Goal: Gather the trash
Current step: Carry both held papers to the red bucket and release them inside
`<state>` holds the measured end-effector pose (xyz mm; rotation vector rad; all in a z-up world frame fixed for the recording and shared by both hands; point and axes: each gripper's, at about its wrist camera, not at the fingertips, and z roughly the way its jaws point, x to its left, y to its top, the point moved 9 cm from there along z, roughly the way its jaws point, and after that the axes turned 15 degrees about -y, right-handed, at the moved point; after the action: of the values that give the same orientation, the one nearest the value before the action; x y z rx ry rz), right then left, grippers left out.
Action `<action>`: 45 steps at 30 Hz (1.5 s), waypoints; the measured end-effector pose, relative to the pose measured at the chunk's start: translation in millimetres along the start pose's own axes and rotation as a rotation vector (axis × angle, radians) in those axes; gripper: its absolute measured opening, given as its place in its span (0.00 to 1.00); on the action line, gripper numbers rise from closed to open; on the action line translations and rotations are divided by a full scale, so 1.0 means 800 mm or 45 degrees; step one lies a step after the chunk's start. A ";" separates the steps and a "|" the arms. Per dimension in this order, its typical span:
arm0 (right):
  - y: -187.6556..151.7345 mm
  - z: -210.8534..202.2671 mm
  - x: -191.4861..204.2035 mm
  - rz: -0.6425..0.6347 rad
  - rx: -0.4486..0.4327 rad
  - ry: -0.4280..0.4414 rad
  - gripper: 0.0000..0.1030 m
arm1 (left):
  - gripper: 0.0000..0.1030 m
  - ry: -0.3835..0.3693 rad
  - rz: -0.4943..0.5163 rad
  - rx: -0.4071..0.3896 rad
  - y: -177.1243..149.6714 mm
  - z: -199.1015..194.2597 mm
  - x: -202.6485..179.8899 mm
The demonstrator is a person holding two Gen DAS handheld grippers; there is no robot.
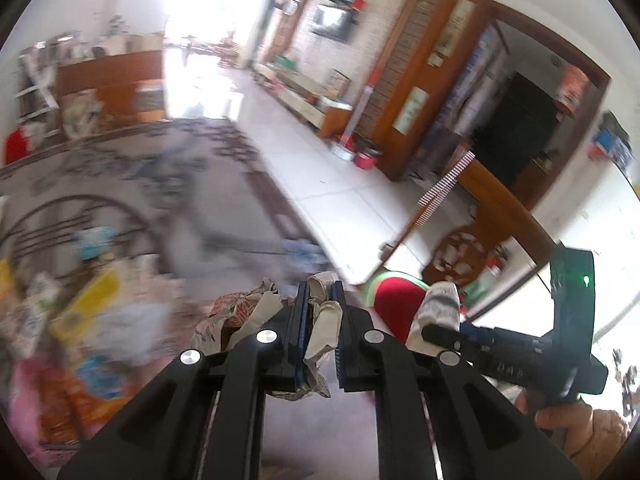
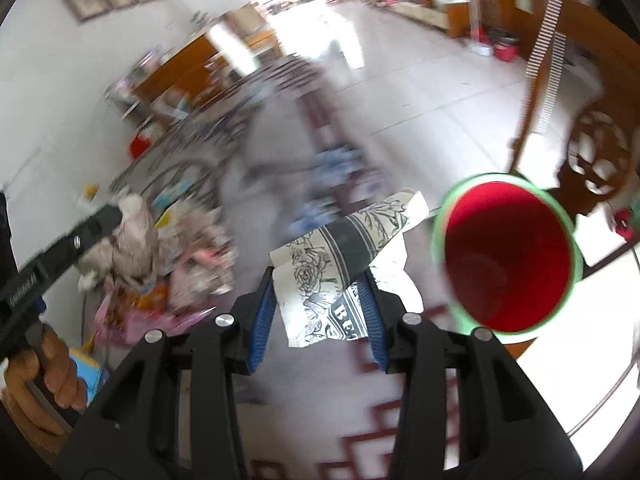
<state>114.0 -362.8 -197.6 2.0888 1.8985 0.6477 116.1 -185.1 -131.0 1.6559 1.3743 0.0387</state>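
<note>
inspector: red inside, green at the rim: the bin (image 2: 506, 256) stands open-mouthed on the floor, just right of and ahead of the right gripper (image 2: 320, 312). status of that gripper?

assistant: its blue-padded fingers (image 2: 262, 320) are clamped on a printed paper wrapper (image 2: 340, 260), black-and-white floral pattern with some lettering. the wrapper's long axis runs up and to the right, its free end pointing toward the bin's near rim but short of it.

inspector: and the left gripper (image 1: 320, 316)?

assistant: fingers closed on a crumpled brown paper scrap (image 1: 320, 320), pinched upright between the pads. in the left wrist view the bin (image 1: 396, 300) lies to the right of those fingers, with the right gripper (image 1: 440, 320) and its load between the two.

inspector: so which hand is nearer the bin?

assistant: the right, by my reading. a short carry rightward and forward should bring the wrapper over the mouth; the left must wait or come round behind it.

inspector: remaining trash?

assistant: a heap of wrappers and packets (image 2: 168, 264) lies on the carpet (image 1: 120, 168) to the left, well apart from the bin. both views are motion-blurred, so individual items there cannot be named.

inspector: risk?

assistant: the wrapper is wide and light; released over the rim instead of the mouth, it could slide off outside.
</note>
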 end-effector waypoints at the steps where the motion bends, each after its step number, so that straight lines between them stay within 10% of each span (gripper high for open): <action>1: 0.004 0.003 -0.017 0.028 0.002 -0.010 0.39 | 0.08 -0.025 0.002 0.015 0.000 0.014 -0.009; 20: 0.037 0.034 -0.217 0.247 0.041 -0.066 0.40 | 0.11 -0.258 0.080 0.303 -0.019 0.260 -0.148; 25: 0.039 0.041 -0.226 0.268 0.054 -0.051 0.51 | 0.53 -0.252 0.064 0.280 -0.010 0.267 -0.149; 45: 0.038 0.042 -0.174 0.288 0.065 -0.009 0.69 | 0.60 -0.137 -0.070 0.127 -0.007 0.173 -0.092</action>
<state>148.8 -500.0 -235.2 2.3569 1.7059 0.6433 161.3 -329.5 -173.0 1.6765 1.3575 -0.1511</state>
